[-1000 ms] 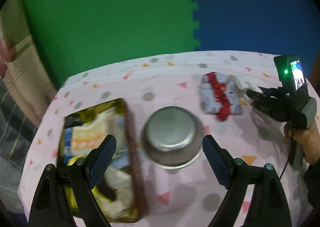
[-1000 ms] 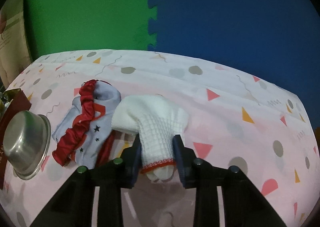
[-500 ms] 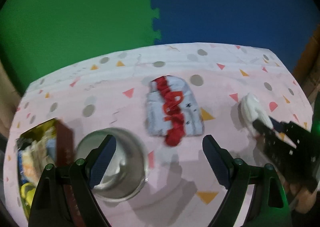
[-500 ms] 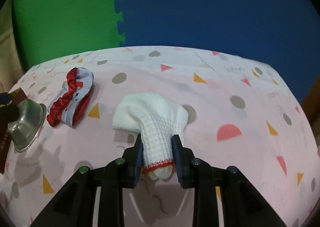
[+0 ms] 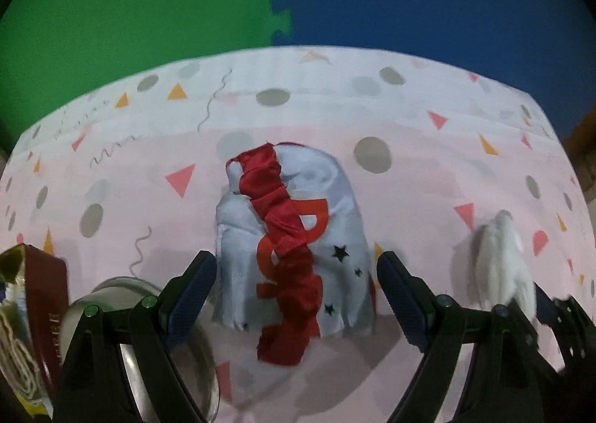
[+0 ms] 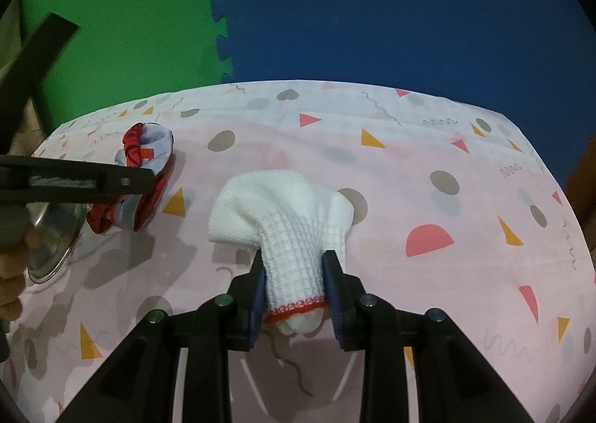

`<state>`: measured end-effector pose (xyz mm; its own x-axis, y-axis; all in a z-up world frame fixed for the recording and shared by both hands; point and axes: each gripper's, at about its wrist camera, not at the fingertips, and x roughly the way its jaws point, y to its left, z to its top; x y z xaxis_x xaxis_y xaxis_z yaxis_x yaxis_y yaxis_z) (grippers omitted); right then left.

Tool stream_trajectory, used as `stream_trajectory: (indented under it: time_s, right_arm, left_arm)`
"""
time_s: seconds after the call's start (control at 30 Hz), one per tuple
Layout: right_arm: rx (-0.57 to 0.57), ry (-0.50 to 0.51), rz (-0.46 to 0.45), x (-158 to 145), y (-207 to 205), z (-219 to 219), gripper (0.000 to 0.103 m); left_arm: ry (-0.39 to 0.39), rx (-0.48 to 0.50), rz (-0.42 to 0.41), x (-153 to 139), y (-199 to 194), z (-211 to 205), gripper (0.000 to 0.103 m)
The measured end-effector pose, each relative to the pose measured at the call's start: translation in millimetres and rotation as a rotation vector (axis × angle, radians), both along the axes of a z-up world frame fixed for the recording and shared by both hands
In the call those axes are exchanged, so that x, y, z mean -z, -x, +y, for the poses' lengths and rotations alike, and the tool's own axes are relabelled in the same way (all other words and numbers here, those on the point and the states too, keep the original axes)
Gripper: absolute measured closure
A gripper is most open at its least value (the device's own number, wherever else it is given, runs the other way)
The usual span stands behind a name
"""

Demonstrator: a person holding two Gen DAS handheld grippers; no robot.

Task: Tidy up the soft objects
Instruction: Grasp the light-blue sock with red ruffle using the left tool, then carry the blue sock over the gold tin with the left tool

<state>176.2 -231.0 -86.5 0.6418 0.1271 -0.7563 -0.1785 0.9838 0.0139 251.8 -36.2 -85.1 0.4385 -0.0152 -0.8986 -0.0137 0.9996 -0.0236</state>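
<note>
A grey cloth piece with a red ruffle and small stars [image 5: 327, 199] lies flat on the pink patterned tablecloth [image 5: 409, 169]. My left gripper [image 5: 296, 266] hangs open over its near end, one finger on each side, apart from it. A white knitted sock with a red-edged cuff [image 6: 283, 207] lies to the right of the cloth. My right gripper [image 6: 294, 274] has its pads against the sock's cuff, and its jaws are opening slightly. In the left wrist view the sock [image 5: 503, 259] and right gripper [image 5: 536, 305] show at the far right.
An upturned steel bowl [image 5: 126, 311] sits left of the cloth, and beside it a dark red box [image 5: 44, 296] holds soft items. A hand [image 6: 11, 274] holds the left gripper at the frame's left edge. Green and blue foam mats stand behind the table.
My left gripper swept right and lower, from over the box and bowl to over the grey and red cloth. My right gripper drew the sock rightward away from the cloth, then stopped.
</note>
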Motion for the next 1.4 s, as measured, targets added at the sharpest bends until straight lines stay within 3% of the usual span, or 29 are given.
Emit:
stream_trajectory:
  time_s: [0.17, 0.27, 0.33, 0.43, 0.6, 0.83, 1.4]
  right_arm:
    - [0.0, -0.026, 0.009, 1, -1, -4, 0.072]
    - [0.0, -0.036, 0.011, 1, -1, -4, 0.072]
    - [0.0, -0.032, 0.01, 1, -1, -3, 0.072]
    - [-0.001, -0.033, 0.011, 1, -2, -3, 0.072]
    - [-0.001, -0.033, 0.011, 2, -2, -4, 0.072]
    - [-0.001, -0.029, 0.014, 2, -2, -3, 0.072]
    - [-0.004, -0.025, 0.014, 2, -2, -4, 0.072]
  left_arm:
    - [-0.01, -0.01, 0.006, 11, 1, -4, 0.025]
    - [-0.004, 0.015, -0.016, 7, 9, -6, 0.05]
    - [-0.006, 0.038, -0.018, 4, 12, -8, 0.073]
    - [0.002, 0.047, -0.011, 3, 17, -9, 0.083]
    - [0.028, 0.064, -0.004, 0, 31, -13, 0.085]
    - [-0.015, 0.107, -0.042, -8, 60, -25, 0.085]
    - [-0.01, 0.106, -0.065, -30, 120, -19, 0.085]
